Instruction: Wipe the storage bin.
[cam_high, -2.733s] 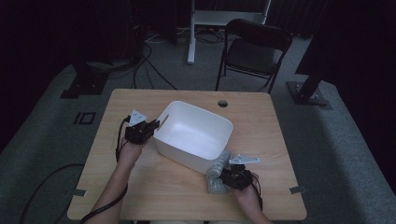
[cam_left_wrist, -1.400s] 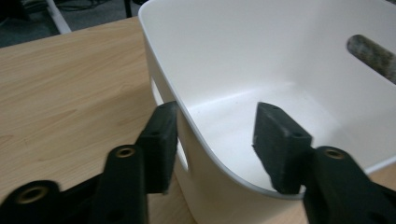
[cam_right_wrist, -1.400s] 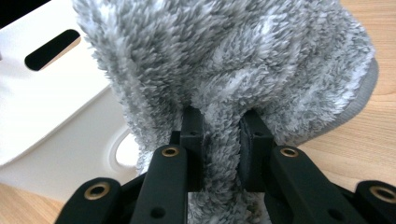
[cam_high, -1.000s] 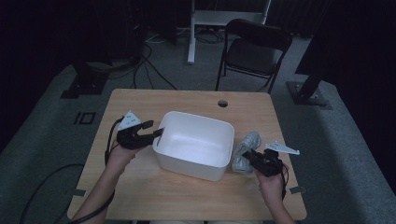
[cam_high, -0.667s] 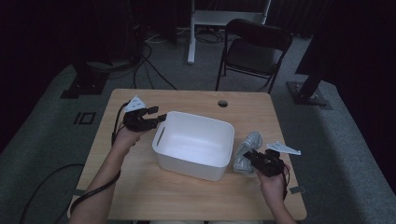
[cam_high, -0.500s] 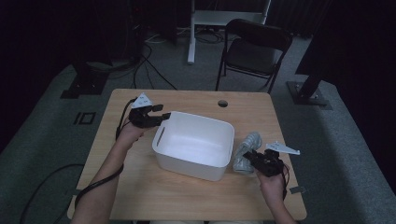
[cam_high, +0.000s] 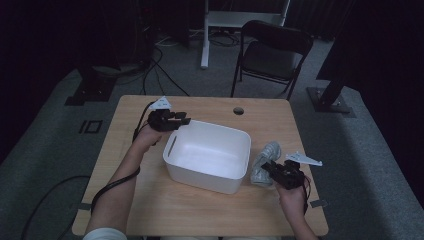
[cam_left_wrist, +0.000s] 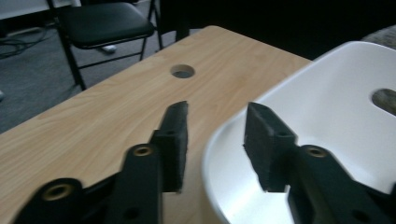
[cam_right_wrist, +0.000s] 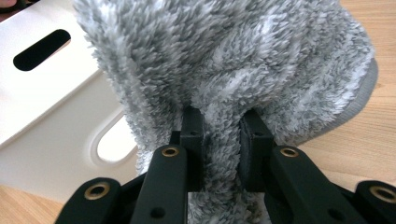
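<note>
We hold a grey slipper beside the white bin while our other gripper straddles the bin's far rim.

Our right gripper, at lower right of the high view, is clamped on a fold of the fluffy grey slipper, which rests on the worktop just beside the right wall of the white bin. The bin lies directly to the left of the slipper in the high view, so we judge the coming move to be a lift up and leftward over that near wall. Our left gripper, at upper left of the bin, has just been closing; its jaws straddle the rim corner, one outside and one inside, not yet pressing on it. The slipper's long axis runs roughly along the bin's right wall, so the right hand is much nearer.
</note>
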